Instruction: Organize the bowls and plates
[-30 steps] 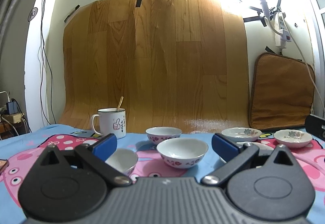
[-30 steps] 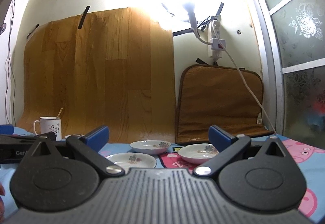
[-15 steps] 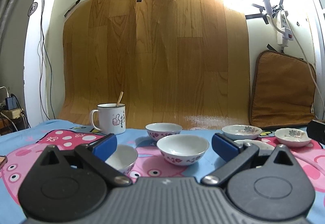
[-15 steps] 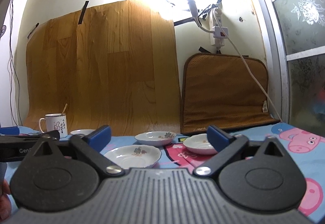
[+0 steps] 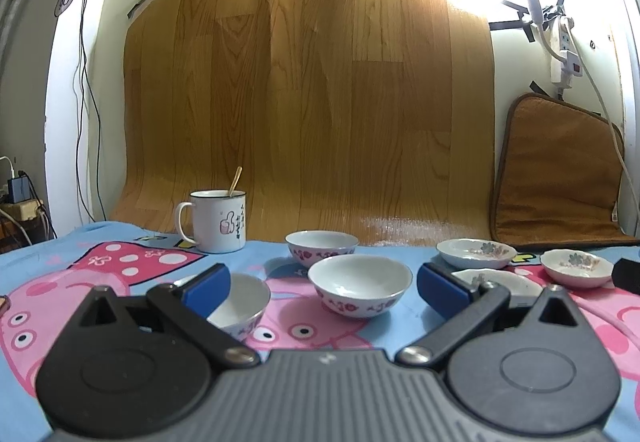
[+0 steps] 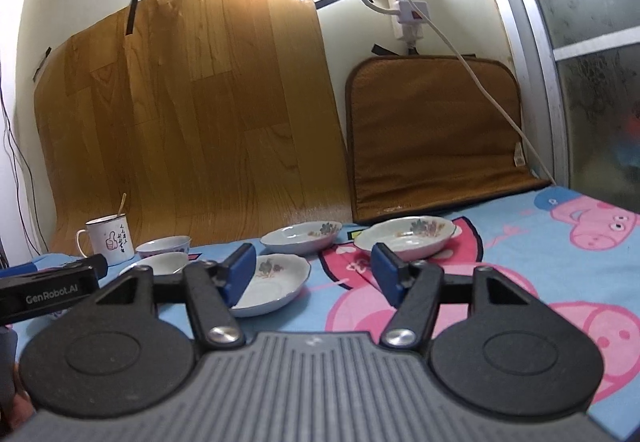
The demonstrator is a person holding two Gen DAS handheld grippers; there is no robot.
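Note:
Three white floral bowls sit on the cartoon cloth: a near one [image 5: 240, 302] behind my left finger, a middle one [image 5: 360, 284] and a far one [image 5: 321, 246]. Three shallow floral plates lie to the right: near [image 6: 274, 276], far left [image 6: 302, 236], far right [image 6: 406, 236]; they also show in the left wrist view [image 5: 476, 253]. My left gripper [image 5: 322, 284] is open and empty, low before the bowls. My right gripper [image 6: 314, 270] is open and empty, its left fingertip over the near plate's rim.
A white mug [image 5: 218, 221] with a spoon stands at the back left. A wood-grain sheet [image 5: 308, 101] and a brown cushion [image 6: 432, 137] lean on the wall. A white cable [image 6: 492, 97] hangs from a power strip. A window frame [image 6: 532, 53] borders the right.
My right gripper has tilted down and moved forward toward the near plate, its fingers now narrower apart. My left gripper has shifted only slightly.

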